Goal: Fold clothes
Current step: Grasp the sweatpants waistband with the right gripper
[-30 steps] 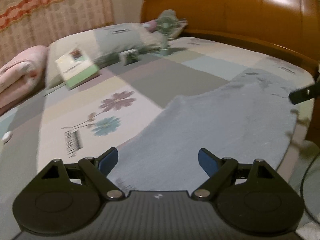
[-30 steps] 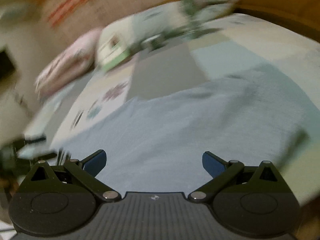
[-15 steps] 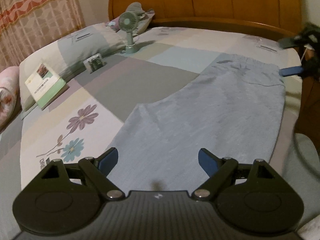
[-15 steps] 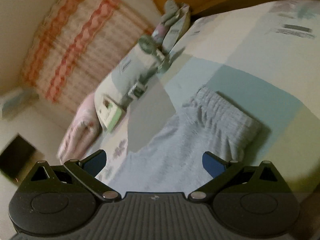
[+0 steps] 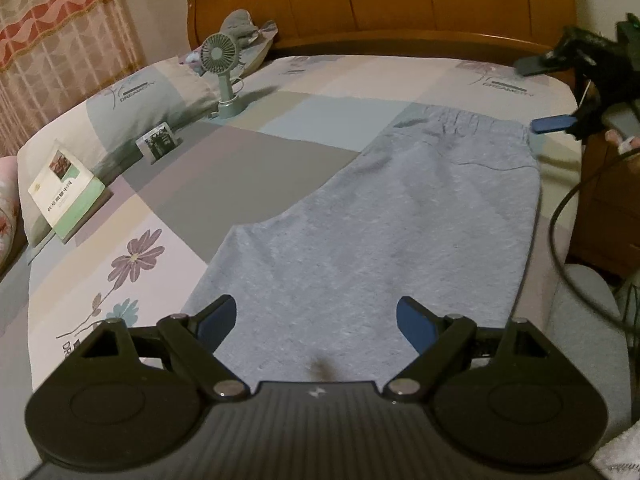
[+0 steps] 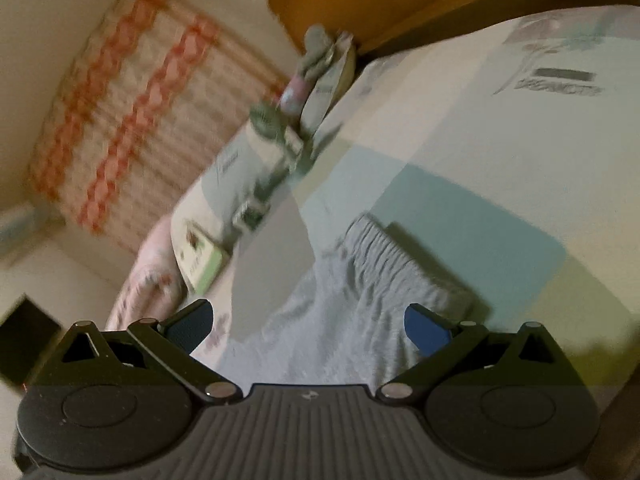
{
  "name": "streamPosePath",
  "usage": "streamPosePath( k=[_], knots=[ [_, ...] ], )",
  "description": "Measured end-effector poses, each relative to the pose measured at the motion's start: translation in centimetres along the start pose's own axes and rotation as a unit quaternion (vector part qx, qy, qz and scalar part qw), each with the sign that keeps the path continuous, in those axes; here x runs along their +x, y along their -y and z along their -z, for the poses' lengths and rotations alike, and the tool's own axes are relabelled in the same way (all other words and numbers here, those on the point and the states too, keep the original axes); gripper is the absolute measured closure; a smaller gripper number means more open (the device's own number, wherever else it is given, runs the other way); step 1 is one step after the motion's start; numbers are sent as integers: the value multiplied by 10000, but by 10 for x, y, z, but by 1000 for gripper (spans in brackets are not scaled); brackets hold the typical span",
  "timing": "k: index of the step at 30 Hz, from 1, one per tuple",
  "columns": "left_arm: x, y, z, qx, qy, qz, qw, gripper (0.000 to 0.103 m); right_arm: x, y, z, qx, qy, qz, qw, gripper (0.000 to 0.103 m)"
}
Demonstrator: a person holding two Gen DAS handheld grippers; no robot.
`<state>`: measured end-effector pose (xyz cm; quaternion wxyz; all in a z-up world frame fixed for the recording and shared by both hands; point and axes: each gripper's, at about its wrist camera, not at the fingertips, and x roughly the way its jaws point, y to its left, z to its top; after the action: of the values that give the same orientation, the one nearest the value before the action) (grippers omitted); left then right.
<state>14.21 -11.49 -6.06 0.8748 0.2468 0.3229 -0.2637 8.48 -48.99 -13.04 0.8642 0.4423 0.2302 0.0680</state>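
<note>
Light grey-blue trousers (image 5: 380, 220) lie flat on the patchwork bedsheet (image 5: 248, 168), folded lengthwise, with the gathered waistband (image 5: 472, 120) at the far end. My left gripper (image 5: 316, 320) hovers open over the near leg end, nothing between its blue pads. In the left wrist view my right gripper (image 5: 540, 96) is at the far right, just beside the waistband corner. The right wrist view shows my right gripper (image 6: 308, 328) open and rolled sideways, above the waistband (image 6: 384, 248), with the trousers (image 6: 320, 320) below it.
A small green desk fan (image 5: 224, 76), a photo card (image 5: 158, 146), a green-and-white book (image 5: 66, 192) and pillows (image 5: 132, 100) sit at the bed's left. The wooden headboard (image 5: 400, 0) rises behind. A black cable (image 5: 568, 216) hangs at the right, by a wooden cabinet (image 5: 608, 216).
Both views swung along the bed toward the headboard. The right gripper rolled sideways and came from mid-trousers to the waistband corner. Both grippers stayed open.
</note>
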Motion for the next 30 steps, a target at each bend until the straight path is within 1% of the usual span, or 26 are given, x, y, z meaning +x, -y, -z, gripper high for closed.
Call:
streamPosePath(
  k=[2, 3, 5, 7, 8, 11, 14, 17, 20, 23, 26, 29, 30],
  knots=[
    [0, 0, 0, -10, -13, 13, 10000, 16, -2, 13, 1, 314, -18, 46, 9995, 0],
    [1, 0, 1, -15, -19, 19, 10000, 16, 1, 19, 3, 474, -102, 74, 9988, 0],
    [0, 1, 1, 3, -22, 27, 10000, 16, 13, 27, 6, 709, -402, 224, 9964, 0],
    [-1, 3, 2, 30, -24, 19, 10000, 16, 25, 27, 9, 705, -602, 533, 9943, 0],
    [-1, 3, 2, 31, -33, 20, 10000, 16, 29, 26, 9, 702, -670, 571, 9936, 0],
    [1, 3, 2, 14, -67, 20, 10000, 16, 37, 26, 12, 783, -808, 461, 9926, 0],
    [3, 5, 1, 22, -89, 34, 10000, 16, 43, 28, 12, 876, -818, 360, 9921, 0],
    [5, 8, 1, 63, -84, 101, 9999, 16, 41, 33, 10, 987, -667, 235, 9926, 0],
    [6, 12, 1, 85, -91, 158, 9998, 16, 46, 32, 7, 896, -430, 287, 9946, 0],
    [6, 14, 2, 88, -67, 194, 9997, 16, 50, 25, 10, 696, -369, 455, 9959, 0],
    [4, 13, 3, 72, -37, 222, 9997, 16, 53, 20, 18, 766, -584, 286, 9949, 0],
    [3, 9, 4, 0, -41, 222, 9997, 16, 58, 13, 22, 594, -792, 241, 9948, 0],
    [4, 8, 5, -20, -39, 228, 9997, 16, 59, 14, 21, 565, -788, 229, 9950, 0]
  ],
)
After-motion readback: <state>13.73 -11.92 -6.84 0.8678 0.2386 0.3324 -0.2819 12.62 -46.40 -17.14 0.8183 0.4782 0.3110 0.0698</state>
